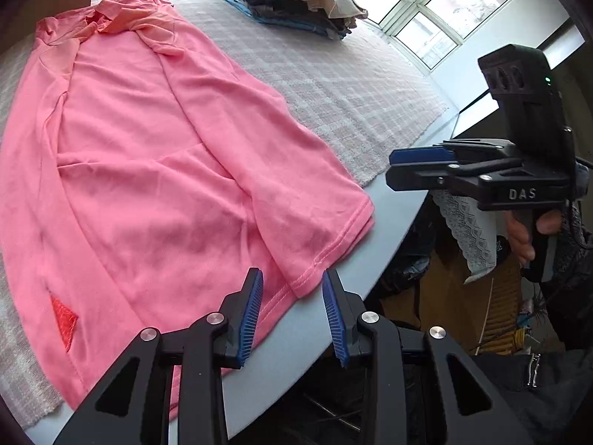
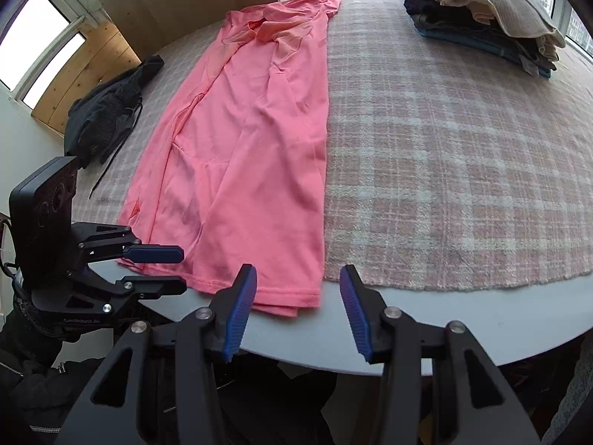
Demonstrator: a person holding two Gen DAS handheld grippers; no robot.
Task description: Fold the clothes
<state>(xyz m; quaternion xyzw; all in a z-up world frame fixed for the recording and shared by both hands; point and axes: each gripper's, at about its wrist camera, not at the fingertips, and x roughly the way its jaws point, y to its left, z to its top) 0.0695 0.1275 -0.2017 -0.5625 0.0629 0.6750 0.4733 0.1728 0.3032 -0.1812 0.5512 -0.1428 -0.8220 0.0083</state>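
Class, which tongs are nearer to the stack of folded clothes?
Right. The right tongs sit at the pink shirt's hem on the stack's side; the left tongs are farther over, at the shirt's other corner.

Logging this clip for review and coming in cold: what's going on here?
A person is folding clothes with two tools. A pink short-sleeved shirt lies lengthwise on the plaid woven cloth, its sides already folded inward into a long strip. The left hand-held gripper and right hand-held gripper are both open, empty, poised at the hem near the table edge. A stack of folded clothes sits at the far corner, and a dark garment lies to the left.
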